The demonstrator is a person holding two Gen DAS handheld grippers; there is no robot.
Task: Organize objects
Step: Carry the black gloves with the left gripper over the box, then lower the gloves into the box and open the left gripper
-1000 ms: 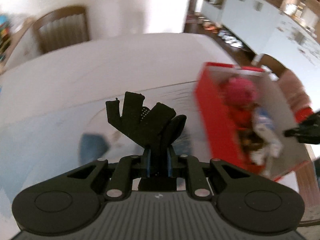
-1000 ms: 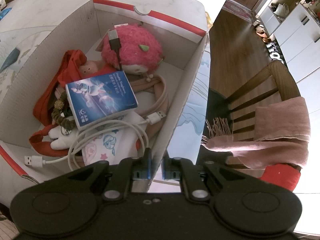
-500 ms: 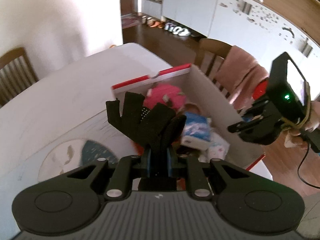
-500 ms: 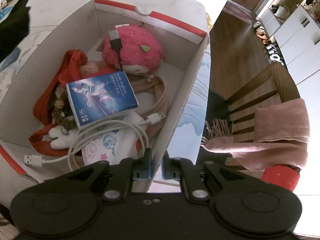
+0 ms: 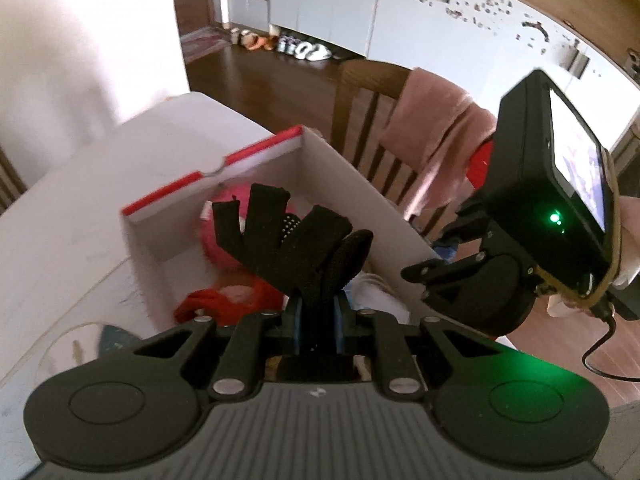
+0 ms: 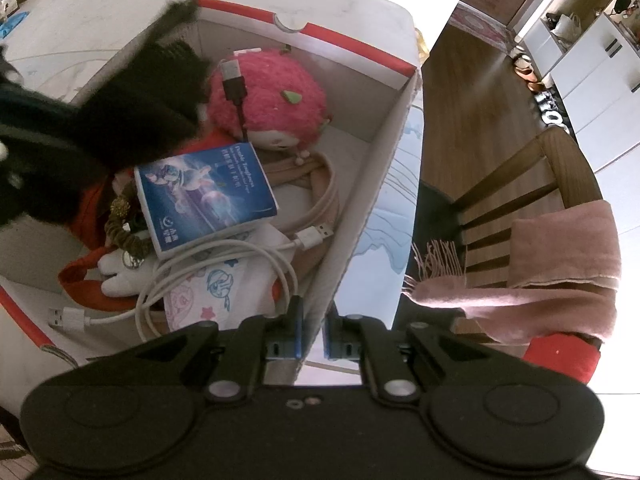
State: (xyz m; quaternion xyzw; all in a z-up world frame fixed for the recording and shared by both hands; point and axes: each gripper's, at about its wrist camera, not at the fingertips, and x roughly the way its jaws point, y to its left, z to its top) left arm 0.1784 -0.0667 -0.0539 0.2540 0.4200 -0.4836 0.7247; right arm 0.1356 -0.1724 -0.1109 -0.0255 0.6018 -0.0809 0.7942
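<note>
I have the left gripper [image 5: 318,312] clamped on a black fingerless glove [image 5: 296,240], its jaws nearly closed with the cuff pinched between them and the cut-off fingers standing up in front of the camera. The glove hangs over the open top of the red-rimmed cardboard box [image 6: 384,148], which sits near the far corner of the worktop [image 5: 80,216], beside a wooden chair [image 5: 368,92] draped with a pink scarf [image 5: 436,128].

My right gripper [image 6: 313,332] has its jaws almost closed on the box's near side wall, pinching the cardboard. I judge that grip is there to steady the box while the other hand loads it.

Inside the box lie a pink plush toy [image 6: 276,96] towards the far end, a blue packet [image 6: 204,196] in the middle, a white cable [image 6: 224,264] looped over a printed cloth, and red fabric [image 6: 88,208] along the left wall. The glove sits above that left side in the right wrist view, blurred.

As I read it, the glove has not yet been released; opening the left jaws here should drop it onto the red fabric.
</note>
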